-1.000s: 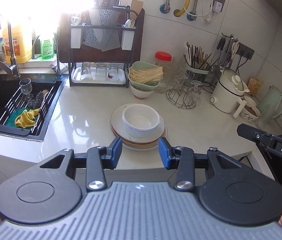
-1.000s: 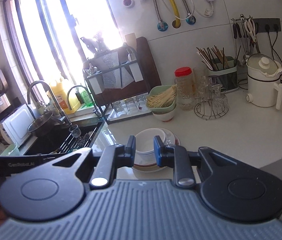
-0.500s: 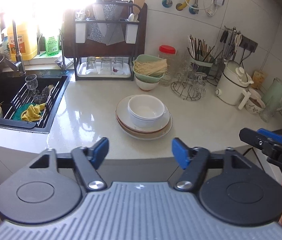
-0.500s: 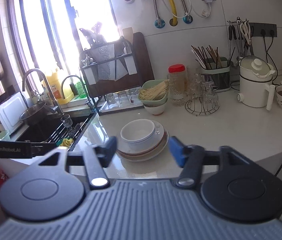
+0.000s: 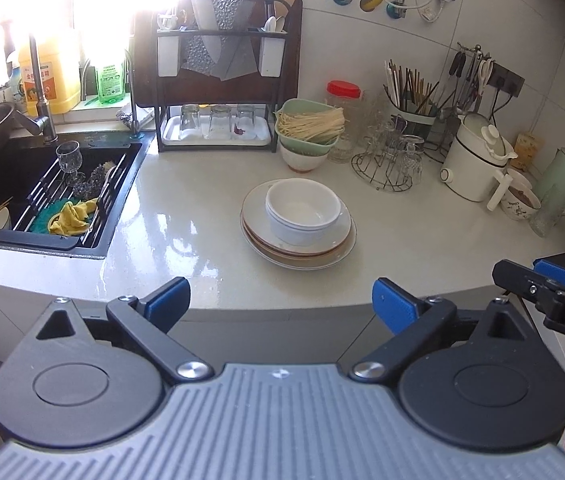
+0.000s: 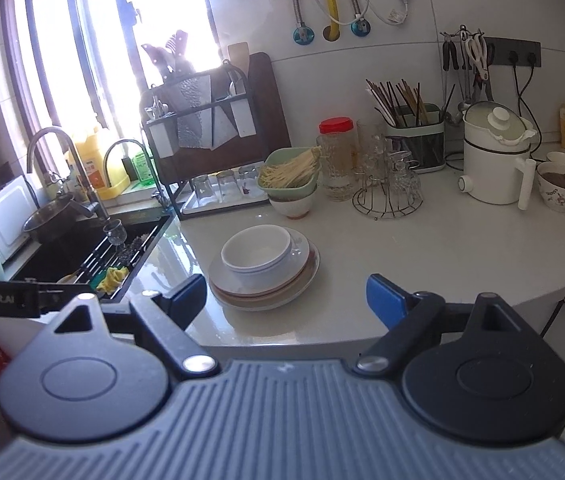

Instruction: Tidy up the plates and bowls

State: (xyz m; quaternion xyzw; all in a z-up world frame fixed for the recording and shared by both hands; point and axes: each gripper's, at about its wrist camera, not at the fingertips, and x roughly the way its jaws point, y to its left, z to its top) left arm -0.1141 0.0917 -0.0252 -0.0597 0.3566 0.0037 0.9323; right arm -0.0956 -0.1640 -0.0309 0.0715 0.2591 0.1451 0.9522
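**Both claws spread wide, dish stack sitting on the counter**

So compared with a second ago, both grippers have gone from nearly pinched to wide open, and both have backed off from the dishes, which sit further out in each view now. Nothing on the counter itself seems to have shifted.

Right now the left gripper (image 5: 280, 296) has its blue pads spread far apart with nothing between them, hovering off the front edge of the counter (image 5: 186, 240). The right gripper (image 6: 286, 296) is the same deal: jaws wide, empty, held short of the counter edge.

The task's stuff: white bowls (image 5: 302, 216) nested together, sitting on a stack of plates (image 5: 282, 254) in the middle of the counter, between the sink (image 5: 42, 200) and the wire glass rack (image 5: 386, 168). The plates aren't perfectly lined up, with the lower ones peeking out at the front. There's also a separate bowl under the green basket of noodles (image 5: 308, 126) further back.

Honestly this fits two readings: a pile just tidied and let go of, or a pile about to get picked apart and sorted. Can't call it from this. If anything does get grabbed, those open jaws would need to come in level on a rim, and the bowls would want lifting before the plates underneath.
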